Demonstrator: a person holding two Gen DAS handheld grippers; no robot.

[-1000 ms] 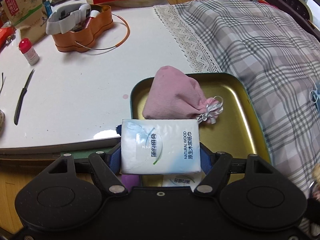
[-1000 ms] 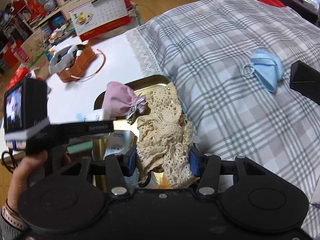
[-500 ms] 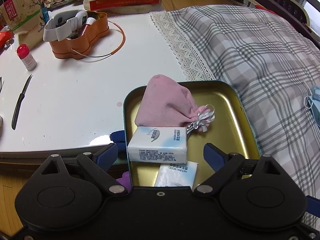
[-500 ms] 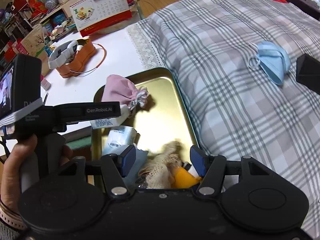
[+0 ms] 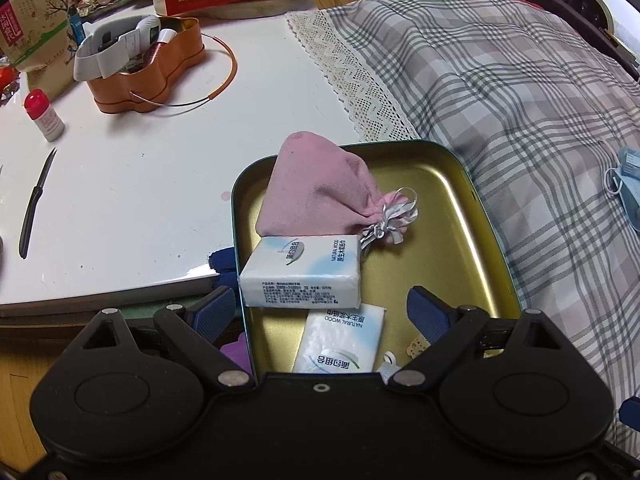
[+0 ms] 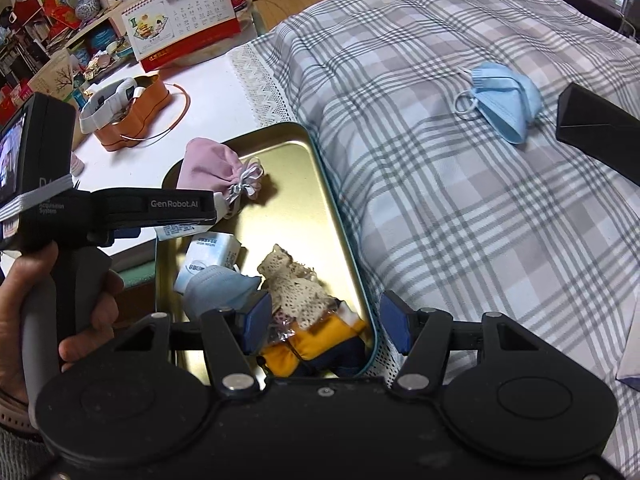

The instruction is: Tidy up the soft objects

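**Both Grippers Let Go Over the Tin**

While both pairs of jaws had just been opening, the left gripper (image 5: pixel 320 312) stood wide above a tissue pack (image 5: pixel 302 270) and gripped nothing. The right gripper (image 6: pixel 326 326) hung apart over the lace cloth (image 6: pixel 294 290) without pressing it. Both things lay in the gold tin tray (image 6: pixel 340 216), beyond them a pink pouch (image 5: pixel 316 192). Farther off, a blue face mask (image 6: pixel 502 102) lay on the plaid bed.

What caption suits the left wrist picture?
Open left gripper above a tissue pack and pink pouch in a gold tray.
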